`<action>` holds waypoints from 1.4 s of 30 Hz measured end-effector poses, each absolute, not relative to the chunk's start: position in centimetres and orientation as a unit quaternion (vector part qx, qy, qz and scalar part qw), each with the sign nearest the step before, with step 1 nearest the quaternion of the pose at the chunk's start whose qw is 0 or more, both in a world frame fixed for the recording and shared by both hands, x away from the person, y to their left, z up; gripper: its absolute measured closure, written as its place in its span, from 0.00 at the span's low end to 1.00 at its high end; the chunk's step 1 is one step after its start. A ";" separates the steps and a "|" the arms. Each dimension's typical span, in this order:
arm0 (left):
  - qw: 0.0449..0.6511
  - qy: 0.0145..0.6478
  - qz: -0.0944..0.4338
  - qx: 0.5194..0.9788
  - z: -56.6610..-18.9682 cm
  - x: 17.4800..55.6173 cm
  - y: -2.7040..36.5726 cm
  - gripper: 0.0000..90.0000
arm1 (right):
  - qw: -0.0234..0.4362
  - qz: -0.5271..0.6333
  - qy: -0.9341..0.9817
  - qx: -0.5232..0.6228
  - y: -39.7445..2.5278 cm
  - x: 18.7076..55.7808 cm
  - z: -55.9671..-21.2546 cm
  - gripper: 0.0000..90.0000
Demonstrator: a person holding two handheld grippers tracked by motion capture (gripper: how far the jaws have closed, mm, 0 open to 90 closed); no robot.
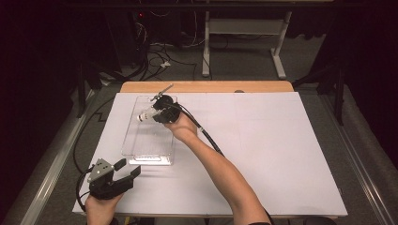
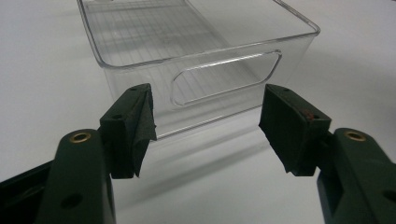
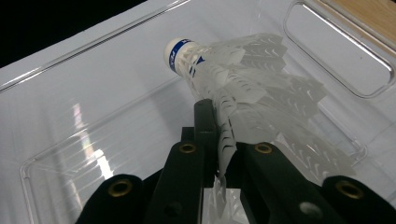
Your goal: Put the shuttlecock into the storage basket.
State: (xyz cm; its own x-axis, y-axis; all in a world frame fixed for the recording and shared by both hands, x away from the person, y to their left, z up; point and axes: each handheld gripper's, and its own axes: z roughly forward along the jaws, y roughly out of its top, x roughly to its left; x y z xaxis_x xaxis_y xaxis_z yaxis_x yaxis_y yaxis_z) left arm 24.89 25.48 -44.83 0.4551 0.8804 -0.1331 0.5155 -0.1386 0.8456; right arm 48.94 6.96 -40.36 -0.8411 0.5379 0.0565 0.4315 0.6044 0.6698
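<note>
A white tabletop (image 1: 272, 154) carries a clear plastic bin (image 1: 141, 145) toward its far-left corner. The right gripper (image 1: 157, 114), arm stretched forward, is clamped on a white shuttlecock (image 3: 233, 93) over the bin's far end. The left gripper (image 1: 126, 169) rests near the tabletop's near-left corner, jaws wide, facing the bin's near wall.
</note>
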 end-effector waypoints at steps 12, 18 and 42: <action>0.447 0.480 0.204 0.727 -44.8 24.9 25.4 0.40 | 0.071 0.343 0.896 0.274 7.5 49.2 -41.0 0.98; 0.447 0.480 0.204 0.726 -44.8 24.8 25.5 0.40 | 0.069 0.336 0.898 0.277 7.9 49.2 -41.1 0.98; 0.448 0.481 0.204 0.726 -44.8 24.8 25.5 0.40 | 0.080 0.316 0.906 0.270 8.1 49.2 -41.1 0.81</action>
State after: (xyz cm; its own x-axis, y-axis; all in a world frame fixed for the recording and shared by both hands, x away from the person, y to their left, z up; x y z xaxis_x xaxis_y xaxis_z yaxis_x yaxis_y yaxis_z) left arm 24.77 25.54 -44.83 0.4546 0.8804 -0.1348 0.5157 -0.1368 0.8458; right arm 49.25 8.10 -41.07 -0.8410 0.5403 0.0264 0.4394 0.6539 0.6159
